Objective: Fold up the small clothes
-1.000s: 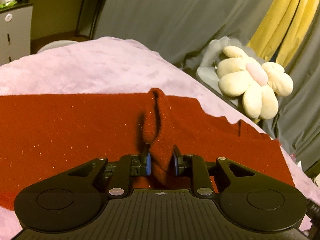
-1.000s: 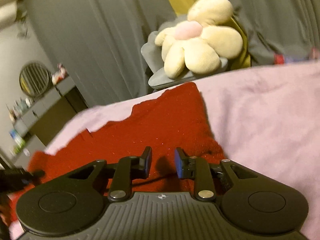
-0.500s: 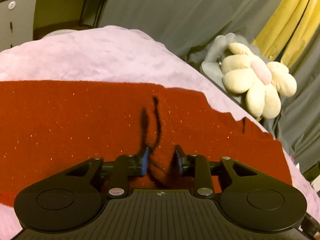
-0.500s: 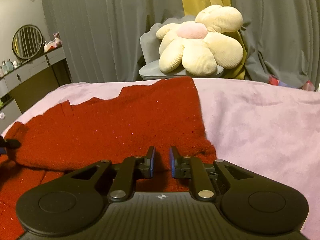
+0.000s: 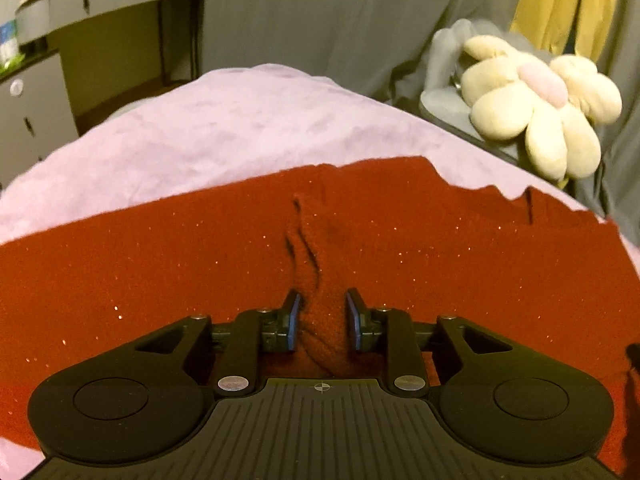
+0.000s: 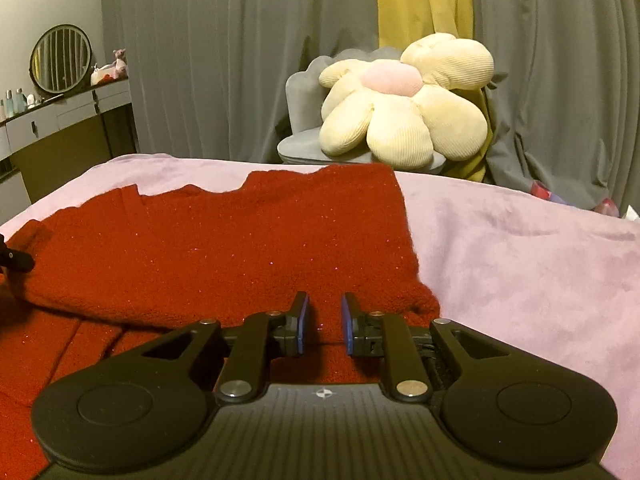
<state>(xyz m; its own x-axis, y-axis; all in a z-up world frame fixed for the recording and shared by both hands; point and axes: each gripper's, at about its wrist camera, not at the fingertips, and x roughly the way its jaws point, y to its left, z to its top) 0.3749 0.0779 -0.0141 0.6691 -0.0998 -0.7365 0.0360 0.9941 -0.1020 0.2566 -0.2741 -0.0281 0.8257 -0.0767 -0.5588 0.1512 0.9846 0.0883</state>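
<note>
Red knit garment (image 5: 200, 280) spread flat over the pink bedcover (image 5: 240, 128), far edge folded toward the flower cushion (image 6: 400, 116). Soft, limp, light and a little stretchy by the look of it; likely to sag and bunch if lifted mid-panel, so best pinched at a corner or along a doubled edge. Left hand-held gripper (image 5: 322, 316) narrow, jaws just been opening, a raised ridge of knit between the pads, apparently loosening. Right hand-held gripper (image 6: 323, 326) narrow, set over the near right folded edge; grip on the cloth cannot be told. No brand, label or legible writing anywhere.
</note>
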